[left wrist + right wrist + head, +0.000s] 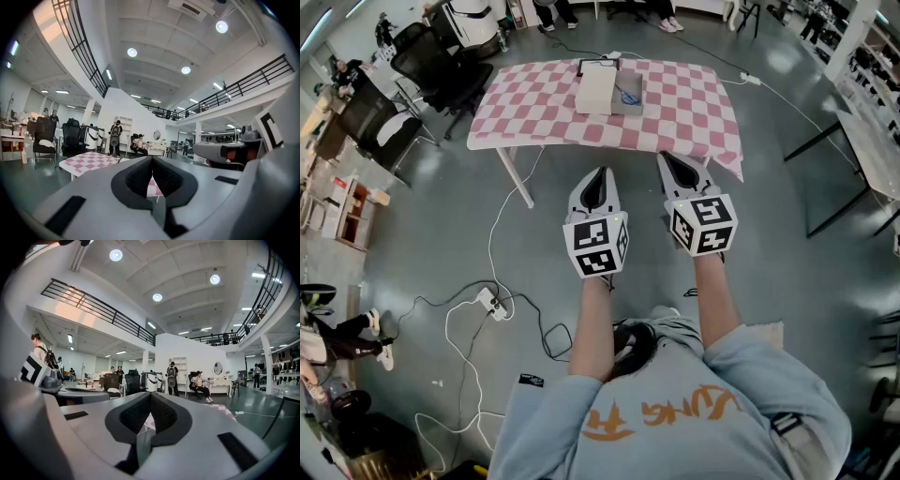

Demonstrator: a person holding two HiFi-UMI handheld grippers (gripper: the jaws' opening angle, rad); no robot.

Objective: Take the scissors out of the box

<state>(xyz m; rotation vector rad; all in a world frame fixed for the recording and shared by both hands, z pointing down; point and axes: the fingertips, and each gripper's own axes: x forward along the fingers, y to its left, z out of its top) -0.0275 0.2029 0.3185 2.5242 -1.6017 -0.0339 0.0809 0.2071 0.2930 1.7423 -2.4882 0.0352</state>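
Observation:
In the head view a table with a pink-and-white checked cloth (675, 103) stands ahead. On it lies a white box lid (595, 86) beside an open grey box (628, 94) with the blue-handled scissors (628, 97) inside. My left gripper (599, 176) and right gripper (675, 161) are held side by side in the air short of the table's near edge, well apart from the box. Both are shut with nothing between the jaws. In the left gripper view the left gripper (152, 161) points level at the cloth (91, 161); the right gripper (150, 397) does likewise.
Black office chairs (441, 56) stand left of the table. White cables and a power strip (492, 303) lie on the grey floor to the left of me. A second table (872, 150) stands at the right. People (199, 383) sit and stand far across the hall.

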